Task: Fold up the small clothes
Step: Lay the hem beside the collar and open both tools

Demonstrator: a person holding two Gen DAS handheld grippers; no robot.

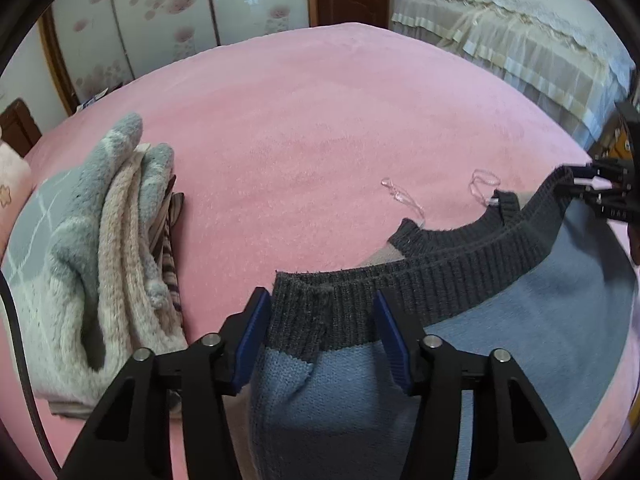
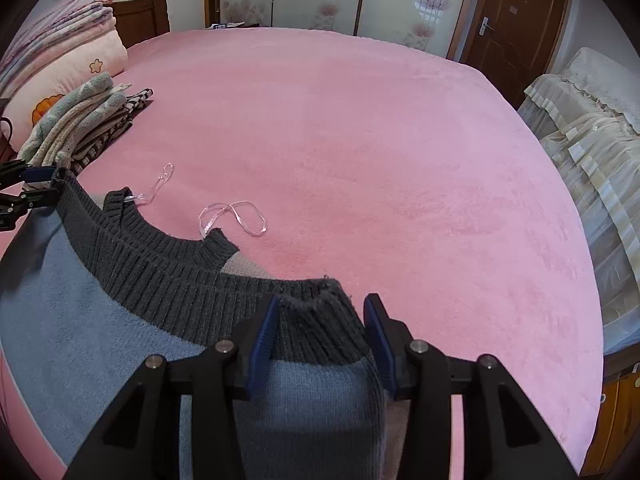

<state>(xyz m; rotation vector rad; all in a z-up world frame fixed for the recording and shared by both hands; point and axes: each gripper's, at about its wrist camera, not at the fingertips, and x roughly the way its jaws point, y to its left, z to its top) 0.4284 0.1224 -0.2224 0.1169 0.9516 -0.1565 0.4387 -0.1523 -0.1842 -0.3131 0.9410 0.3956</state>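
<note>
Down at the bottom centre of the left wrist view, the left gripper (image 1: pixel 322 320) has a corner of the sweater (image 1: pixel 520 320) bunched between its blue pads (image 1: pixel 250 340); the dark grey ribbed band fills the gap and both pads press on it, so it is clenched on the knit. The sweater is blue with a dark grey ribbed hem and collar. Its ribbed hem runs as a taut band from this gripper up to the right edge of the frame, where the right gripper (image 1: pixel 576 188) pinches the other corner. Beyond the band, the collar lies on the pink bedspread (image 1: pixel 320 120), with a thin clear loop of ribbon (image 1: pixel 486 180) just beside it. A pile of folded fluffy clothes (image 1: pixel 100 260) sits at the left of the frame, well apart from the sweater.

Seen from the right wrist view, the right gripper at bottom centre likewise has the grey ribbing gathered between its pads, which bear on the fabric on both sides: a grasp on the sweater's corner. The band stretches away to the left edge, ending at the left gripper. A pink pillow (image 2: pixel 80 64) lies at the upper left, and a covered sofa (image 2: pixel 592 128) stands at the right.
</note>
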